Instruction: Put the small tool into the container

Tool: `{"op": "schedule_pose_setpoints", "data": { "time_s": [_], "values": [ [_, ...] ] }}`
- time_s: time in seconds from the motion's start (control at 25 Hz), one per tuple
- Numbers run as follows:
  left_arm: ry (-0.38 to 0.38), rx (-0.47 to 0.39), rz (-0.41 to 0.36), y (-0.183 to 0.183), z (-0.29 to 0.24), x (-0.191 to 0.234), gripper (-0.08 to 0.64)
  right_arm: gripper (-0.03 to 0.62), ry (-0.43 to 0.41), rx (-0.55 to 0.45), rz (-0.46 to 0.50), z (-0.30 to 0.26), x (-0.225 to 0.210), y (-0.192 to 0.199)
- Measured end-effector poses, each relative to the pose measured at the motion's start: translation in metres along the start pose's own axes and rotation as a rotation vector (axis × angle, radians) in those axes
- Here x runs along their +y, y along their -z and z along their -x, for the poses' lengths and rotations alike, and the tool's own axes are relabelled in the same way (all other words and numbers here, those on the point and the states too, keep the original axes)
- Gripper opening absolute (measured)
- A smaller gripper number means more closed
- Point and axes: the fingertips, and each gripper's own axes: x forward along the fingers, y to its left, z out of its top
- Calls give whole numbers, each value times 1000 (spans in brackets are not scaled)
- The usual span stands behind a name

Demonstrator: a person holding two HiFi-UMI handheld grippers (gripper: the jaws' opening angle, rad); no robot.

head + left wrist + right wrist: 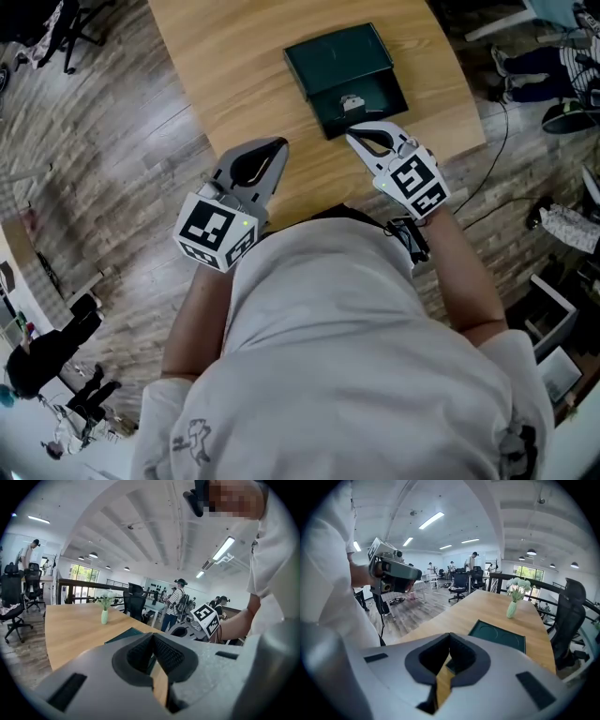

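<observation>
Small tool (352,101) sits in the box (333,58) (upper centre); left gripper (278,145) and right gripper (354,138), both closed and empty, should pull clear without nudging it.

No legible words, brands or numbers, only black-and-white square markers (216,232) (patterns, not lettering) on left gripper (270,148) and right gripper (356,137), shirt print (194,439) unreadable.

White T-shirt (347,337), small dark prints; grey left claw (280,144) and right claw (354,137), black-and-white marker cubes (214,230) (417,183)
</observation>
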Motion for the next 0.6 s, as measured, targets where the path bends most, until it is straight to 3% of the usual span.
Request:
{"op": "schedule_pose_setpoints", "data": {
  "time_s": [0.6],
  "values": [
    [91,-38,-70,-1,61,-8,6,6,210,-214,-59,53,47,-77]
  ]
}}
